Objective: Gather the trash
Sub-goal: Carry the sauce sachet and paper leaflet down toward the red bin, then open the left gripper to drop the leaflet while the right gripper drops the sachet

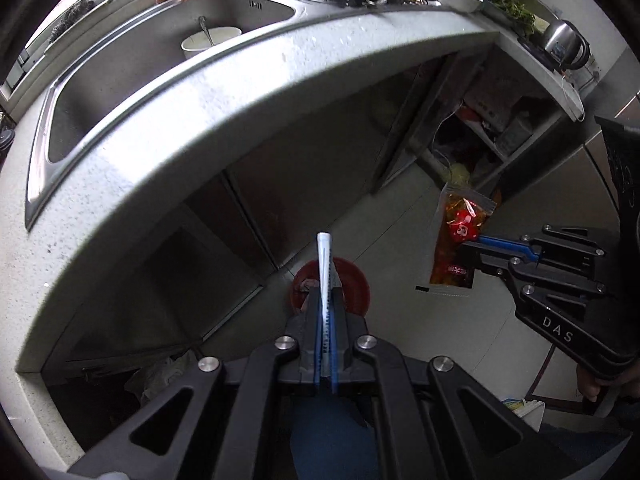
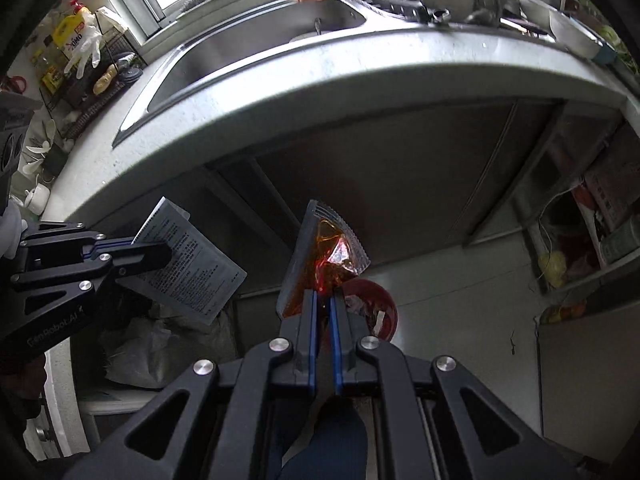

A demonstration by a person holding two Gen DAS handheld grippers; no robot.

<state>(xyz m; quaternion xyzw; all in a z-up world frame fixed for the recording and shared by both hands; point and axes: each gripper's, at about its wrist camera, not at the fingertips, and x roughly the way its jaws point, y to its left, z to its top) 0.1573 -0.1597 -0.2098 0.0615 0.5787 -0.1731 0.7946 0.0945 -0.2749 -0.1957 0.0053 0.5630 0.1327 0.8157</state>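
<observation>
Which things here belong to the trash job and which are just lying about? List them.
Job: grey printed packet in left gripper; orange sauce packet in right gripper; red bin.
Lying about: kettle, bowl in sink, glove.

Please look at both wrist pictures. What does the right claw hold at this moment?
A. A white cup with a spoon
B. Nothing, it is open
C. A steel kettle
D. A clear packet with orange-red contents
D: the right claw is shut on the clear packet with orange-red contents, and the left wrist view shows the same packet in it, above the floor beside the red bin.
</observation>
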